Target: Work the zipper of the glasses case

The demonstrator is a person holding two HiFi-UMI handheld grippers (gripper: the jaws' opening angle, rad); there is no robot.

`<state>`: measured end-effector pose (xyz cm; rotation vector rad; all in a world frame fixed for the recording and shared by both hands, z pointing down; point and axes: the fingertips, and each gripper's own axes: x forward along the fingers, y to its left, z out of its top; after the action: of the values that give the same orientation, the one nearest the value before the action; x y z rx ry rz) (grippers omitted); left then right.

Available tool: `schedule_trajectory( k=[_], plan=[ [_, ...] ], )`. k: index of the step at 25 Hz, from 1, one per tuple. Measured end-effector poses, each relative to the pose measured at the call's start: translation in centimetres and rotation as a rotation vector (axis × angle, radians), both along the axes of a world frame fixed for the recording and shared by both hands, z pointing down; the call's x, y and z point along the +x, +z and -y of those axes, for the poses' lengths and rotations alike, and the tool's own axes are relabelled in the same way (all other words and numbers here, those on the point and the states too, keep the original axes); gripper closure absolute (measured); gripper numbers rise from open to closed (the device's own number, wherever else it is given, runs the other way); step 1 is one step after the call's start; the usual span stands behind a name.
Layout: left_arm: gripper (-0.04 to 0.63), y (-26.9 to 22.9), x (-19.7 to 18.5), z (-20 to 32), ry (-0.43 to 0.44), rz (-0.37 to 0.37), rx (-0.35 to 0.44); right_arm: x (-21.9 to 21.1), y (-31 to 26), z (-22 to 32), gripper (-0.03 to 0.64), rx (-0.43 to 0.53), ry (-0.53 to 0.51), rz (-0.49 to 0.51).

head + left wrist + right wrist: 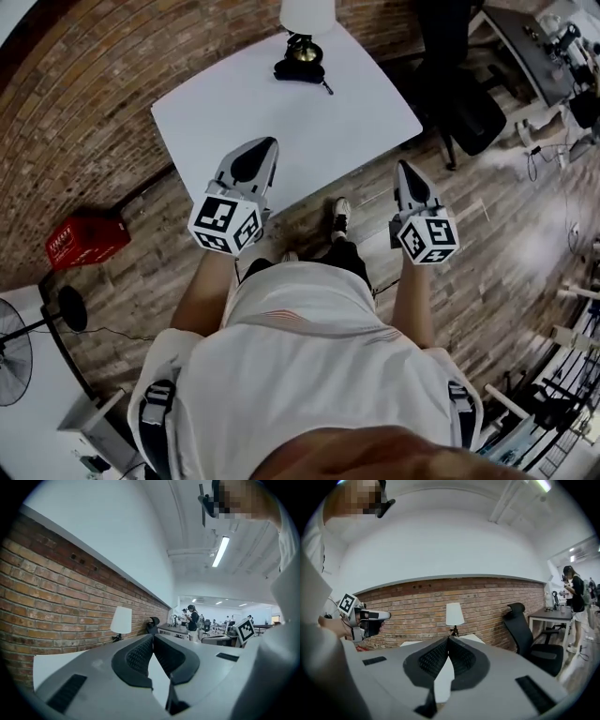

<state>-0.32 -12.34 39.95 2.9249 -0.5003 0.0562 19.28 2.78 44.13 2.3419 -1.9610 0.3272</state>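
Observation:
A black glasses case (299, 70) lies at the far end of the white table (281, 122), right beside the base of a white-shaded lamp (307, 19). My left gripper (267, 143) hovers over the table's near edge, jaws shut with nothing between them. My right gripper (403, 167) is held off the table's near right corner, above the floor, also shut and empty. Both are well short of the case. In the left gripper view the shut gripper (152, 636) points past the lamp (121, 620). The right gripper (448, 638) points at the lamp (454, 613). Neither gripper view shows the case.
A brick wall runs behind the table. A red box (86, 239) and a fan (19, 352) stand on the wooden floor at left. A black office chair (469, 112) stands to the table's right, with desks and people further back (192, 618).

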Motion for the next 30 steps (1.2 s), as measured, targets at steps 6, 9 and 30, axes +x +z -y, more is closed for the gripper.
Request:
schedule_trajectory(
  k=[6,9,30],
  plan=[
    [0.575,1.3,2.8,5.2,-0.127,0.031,-0.028,4.4,0.8,8.0,0.565,-0.005,-0.134,0.019],
    [0.575,0.9,5.9,7.5,-0.182,0.038,-0.019,8.2,1.2,11.2,0.565,-0.012,-0.182,0.035],
    [0.575,3.2,11.2,14.8,-0.513,0.132,-0.092,15.7,4.2,27.2,0.564,-0.077,-0.545,0.084]
  ],
)
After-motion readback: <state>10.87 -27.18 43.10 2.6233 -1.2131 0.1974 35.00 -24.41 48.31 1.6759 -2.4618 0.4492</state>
